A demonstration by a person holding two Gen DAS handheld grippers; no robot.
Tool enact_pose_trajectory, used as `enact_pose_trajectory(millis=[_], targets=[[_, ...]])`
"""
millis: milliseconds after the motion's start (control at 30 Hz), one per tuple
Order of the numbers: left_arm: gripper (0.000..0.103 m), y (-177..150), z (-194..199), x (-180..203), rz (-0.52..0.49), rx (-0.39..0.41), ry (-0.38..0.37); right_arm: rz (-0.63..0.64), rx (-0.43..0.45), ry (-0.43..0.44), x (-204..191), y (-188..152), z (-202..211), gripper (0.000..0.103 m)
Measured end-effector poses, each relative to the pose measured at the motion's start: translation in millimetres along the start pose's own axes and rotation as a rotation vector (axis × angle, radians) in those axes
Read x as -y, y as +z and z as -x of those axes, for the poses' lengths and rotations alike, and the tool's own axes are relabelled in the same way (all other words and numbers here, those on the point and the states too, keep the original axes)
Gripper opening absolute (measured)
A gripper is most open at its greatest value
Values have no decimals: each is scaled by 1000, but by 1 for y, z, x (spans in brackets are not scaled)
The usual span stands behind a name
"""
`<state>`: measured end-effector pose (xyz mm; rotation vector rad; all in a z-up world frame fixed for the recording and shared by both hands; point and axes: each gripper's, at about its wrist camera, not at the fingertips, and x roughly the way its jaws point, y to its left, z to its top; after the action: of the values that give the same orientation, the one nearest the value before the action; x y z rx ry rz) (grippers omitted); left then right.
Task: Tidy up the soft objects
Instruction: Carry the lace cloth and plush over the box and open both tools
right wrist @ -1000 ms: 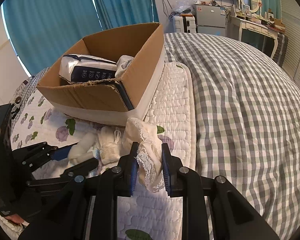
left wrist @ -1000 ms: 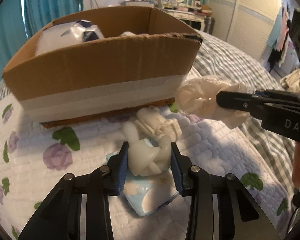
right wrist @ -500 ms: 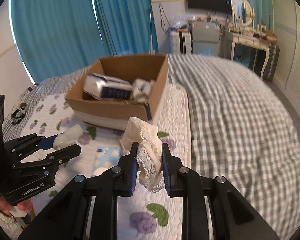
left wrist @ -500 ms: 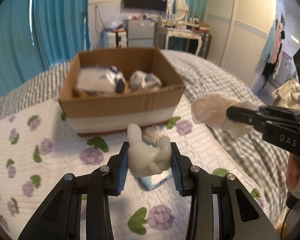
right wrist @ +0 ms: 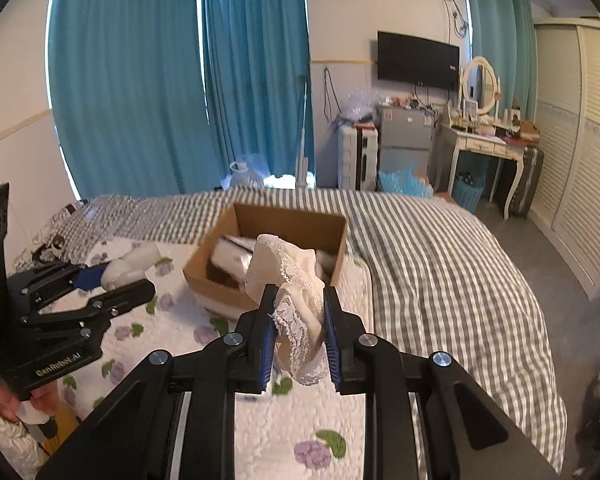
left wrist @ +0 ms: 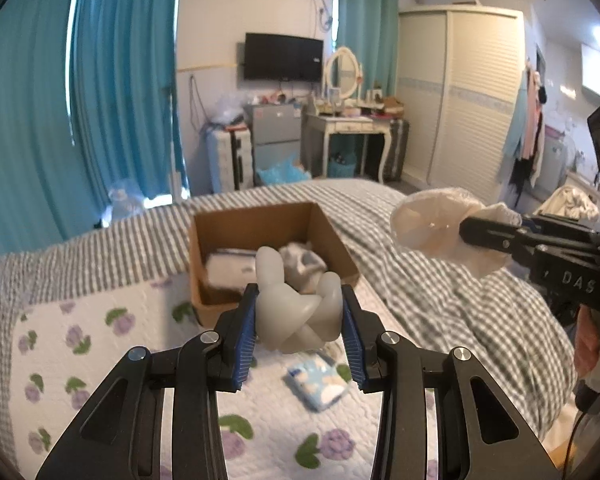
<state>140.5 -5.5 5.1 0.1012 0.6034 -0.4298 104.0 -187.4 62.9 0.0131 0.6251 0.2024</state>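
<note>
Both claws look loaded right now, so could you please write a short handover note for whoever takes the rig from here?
Left claw: shut on the knotted white bundle, held up in the air.
Right claw: shut on the cream lace garment, also raised.
The cardboard box sits on the bed ahead and already holds a white package and another pale bundle.
Left to do: drop both held items in the box, then collect the small blue-and-white packet lying on the floral quilt.
</note>
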Motion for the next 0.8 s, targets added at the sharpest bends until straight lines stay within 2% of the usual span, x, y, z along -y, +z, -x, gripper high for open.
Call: enact_pose_trajectory(millis=[167, 333, 467, 633, 800], targets=[[38, 22, -19, -21, 0, 24, -7, -2, 33, 14, -9, 31, -19, 21], [38, 44, -61, -46, -2, 25, 25, 1, 26, 35, -16, 58, -78, 21], [38, 57, -110, -66, -17, -2, 48, 18, -14, 28, -18, 73, -142, 21], [38, 61, -175, -83, -18, -54, 45, -16, -68, 52, -4, 75, -223, 21], [43, 54, -221, -89, -45, -95, 58, -54, -107, 65, 17, 64, -273, 21]])
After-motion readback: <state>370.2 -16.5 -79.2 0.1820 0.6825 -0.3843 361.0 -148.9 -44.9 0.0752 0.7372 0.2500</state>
